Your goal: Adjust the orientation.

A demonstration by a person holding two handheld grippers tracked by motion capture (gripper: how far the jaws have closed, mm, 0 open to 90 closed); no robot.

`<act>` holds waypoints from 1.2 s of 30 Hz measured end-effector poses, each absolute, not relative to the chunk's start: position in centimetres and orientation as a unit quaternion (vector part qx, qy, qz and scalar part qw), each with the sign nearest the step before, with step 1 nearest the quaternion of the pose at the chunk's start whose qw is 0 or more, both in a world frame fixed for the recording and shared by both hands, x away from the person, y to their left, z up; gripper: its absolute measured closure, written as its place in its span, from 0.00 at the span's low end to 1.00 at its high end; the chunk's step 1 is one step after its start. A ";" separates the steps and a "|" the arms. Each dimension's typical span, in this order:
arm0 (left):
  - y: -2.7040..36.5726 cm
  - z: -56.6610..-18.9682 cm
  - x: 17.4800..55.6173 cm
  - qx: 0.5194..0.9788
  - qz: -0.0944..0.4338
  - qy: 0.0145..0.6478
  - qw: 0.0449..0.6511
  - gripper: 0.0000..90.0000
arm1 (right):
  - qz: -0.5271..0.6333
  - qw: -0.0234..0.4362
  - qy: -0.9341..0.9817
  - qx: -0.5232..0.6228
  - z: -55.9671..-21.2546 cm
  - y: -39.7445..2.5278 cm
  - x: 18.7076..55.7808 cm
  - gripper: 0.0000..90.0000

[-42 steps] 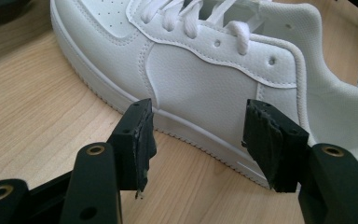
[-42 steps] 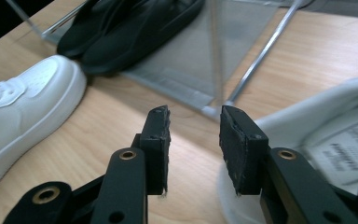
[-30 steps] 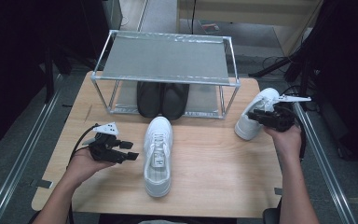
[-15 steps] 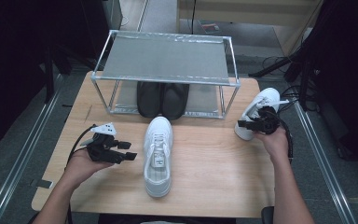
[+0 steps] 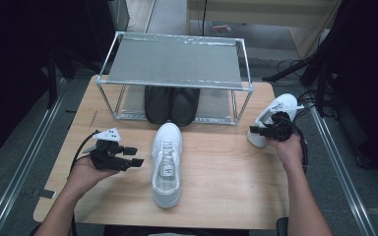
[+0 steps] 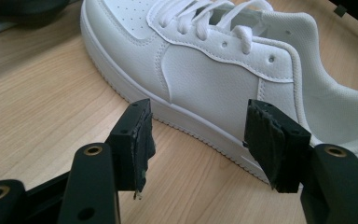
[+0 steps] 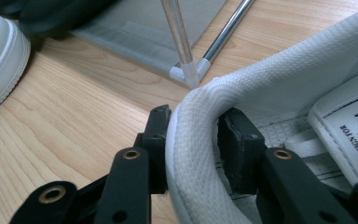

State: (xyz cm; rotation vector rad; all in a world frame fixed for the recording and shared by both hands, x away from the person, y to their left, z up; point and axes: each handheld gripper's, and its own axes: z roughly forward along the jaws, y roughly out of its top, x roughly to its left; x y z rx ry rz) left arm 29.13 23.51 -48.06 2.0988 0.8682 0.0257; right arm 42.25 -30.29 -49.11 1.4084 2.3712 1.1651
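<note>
Right gripper view: your right gripper (image 7: 191, 140) is clamping the padded collar of the white sneaker (image 5: 275, 115) at the table's right edge; your left gripper (image 5: 128, 161) is waiting, jaws apart, just left of its mate (image 5: 167, 162), which is lying toe toward the shoe rack (image 5: 174, 61).

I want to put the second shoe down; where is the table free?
Bare wood lies between the middle white shoe and the right gripper. The shelf top is free. Under the rack, black shoes crowd the centre.
</note>
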 end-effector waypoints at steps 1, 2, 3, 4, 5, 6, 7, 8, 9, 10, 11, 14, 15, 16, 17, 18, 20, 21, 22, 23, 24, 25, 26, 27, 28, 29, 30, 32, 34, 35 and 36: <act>23.6 -48.1 29.2 0.837 0.009 0.349 0.421 0.47 | 0.387 0.075 0.790 0.470 -49.1 -30.3 42.2 0.75; 23.6 -48.2 29.2 0.837 0.010 0.352 0.419 0.47 | 0.382 0.078 0.792 0.470 -49.0 -30.2 42.2 0.76; 23.6 -48.2 29.2 0.837 0.013 0.354 0.418 0.47 | 0.381 0.081 0.792 0.470 -48.9 -30.1 42.1 0.77; 23.6 -48.2 29.2 0.837 0.017 0.355 0.417 0.47 | 0.380 0.079 0.791 0.472 -48.9 -30.1 42.1 0.79; 23.6 -48.2 29.2 0.836 0.021 0.357 0.417 0.47 | 0.379 0.076 0.791 0.475 -48.8 -30.0 42.0 0.79; 23.7 -48.1 29.2 0.834 0.026 0.360 0.418 0.48 | 0.376 0.080 0.791 0.476 -48.7 -29.9 41.8 0.79; 23.8 -48.0 29.2 0.831 0.026 0.362 0.421 0.48 | 0.370 0.089 0.794 0.474 -48.5 -29.7 41.6 0.80; 23.8 -48.0 29.2 0.829 0.027 0.364 0.424 0.48 | 0.365 0.095 0.798 0.470 -48.4 -29.6 41.4 0.80; 23.9 -47.9 29.2 0.830 0.030 0.362 0.424 0.48 | 0.361 0.102 0.800 0.468 -48.2 -29.5 41.2 0.80; 23.9 -47.9 29.1 0.830 0.030 0.363 0.423 0.48 | 0.359 0.108 0.802 0.465 -48.1 -29.5 40.9 0.80; 23.9 -47.9 29.1 0.829 0.030 0.365 0.423 0.49 | 0.364 0.109 0.799 0.466 -47.9 -29.6 40.7 0.80; 23.9 -47.9 29.1 0.831 0.030 0.363 0.421 0.49 | 0.369 0.118 0.794 0.468 -47.4 -29.8 40.1 0.80; 23.9 -48.0 29.2 0.831 0.028 0.362 0.421 0.49 | 0.370 0.121 0.793 0.468 -47.2 -29.8 40.0 0.80; 23.9 -48.0 29.2 0.830 0.028 0.363 0.421 0.49 | 0.373 0.126 0.791 0.468 -47.0 -29.8 39.8 0.80; 23.9 -48.0 29.2 0.831 0.027 0.363 0.421 0.49 | 0.376 0.126 0.790 0.467 -46.9 -29.9 39.7 0.80; 23.9 -48.0 29.2 0.831 0.026 0.363 0.421 0.49 | 0.374 0.129 0.791 0.466 -46.8 -29.8 39.6 0.80; 23.8 -48.0 29.3 0.831 0.025 0.363 0.420 0.49 | 0.364 0.141 0.797 0.462 -46.7 -29.5 39.4 0.80; 23.8 -48.0 29.3 0.832 0.024 0.362 0.420 0.49 | 0.359 0.144 0.800 0.459 -46.7 -29.4 39.4 0.80; 23.8 -48.0 29.3 0.833 0.025 0.361 0.420 0.49 | 0.357 0.143 0.803 0.455 -46.7 -29.3 39.3 0.80; 23.7 -48.0 29.3 0.833 0.025 0.360 0.419 0.49 | 0.358 0.145 0.804 0.453 -46.6 -29.1 39.2 0.80; 23.7 -48.0 29.3 0.833 0.025 0.360 0.419 0.49 | 0.360 0.145 0.803 0.452 -46.5 -28.9 39.0 0.80; 23.7 -48.0 29.3 0.833 0.024 0.361 0.419 0.49 | 0.368 0.144 0.799 0.453 -46.2 -28.8 38.8 0.80; 23.7 -48.1 29.3 0.833 0.022 0.360 0.419 0.49 | 0.378 0.140 0.797 0.450 -45.9 -28.8 38.7 0.80; 23.6 -48.1 29.3 0.834 0.020 0.359 0.419 0.49 | 0.383 0.137 0.796 0.448 -45.7 -28.7 38.5 0.80; 23.6 -48.1 29.3 0.835 0.020 0.359 0.416 0.49 | 0.387 0.137 0.796 0.445 -45.4 -28.4 38.2 0.80; 23.6 -48.1 29.4 0.836 0.018 0.357 0.417 0.50 | 0.387 0.138 0.799 0.439 -45.2 -28.0 37.9 0.80; 23.5 -48.1 29.4 0.835 0.016 0.358 0.418 0.50 | 0.386 0.139 0.802 0.434 -45.1 -27.7 37.7 0.80; 23.5 -48.1 29.4 0.835 0.016 0.356 0.419 0.50 | 0.377 0.147 0.809 0.427 -44.9 -27.0 37.3 0.80; 23.5 -48.1 29.5 0.836 0.017 0.355 0.419 0.50 | 0.364 0.153 0.816 0.423 -44.8 -26.4 36.9 0.80; 23.5 -48.1 29.5 0.836 0.016 0.355 0.418 0.50 | 0.362 0.154 0.817 0.422 -44.8 -26.3 36.7 0.80; 23.5 -48.1 29.5 0.835 0.016 0.356 0.419 0.50 | 0.361 0.155 0.818 0.421 -44.8 -26.2 36.5 0.80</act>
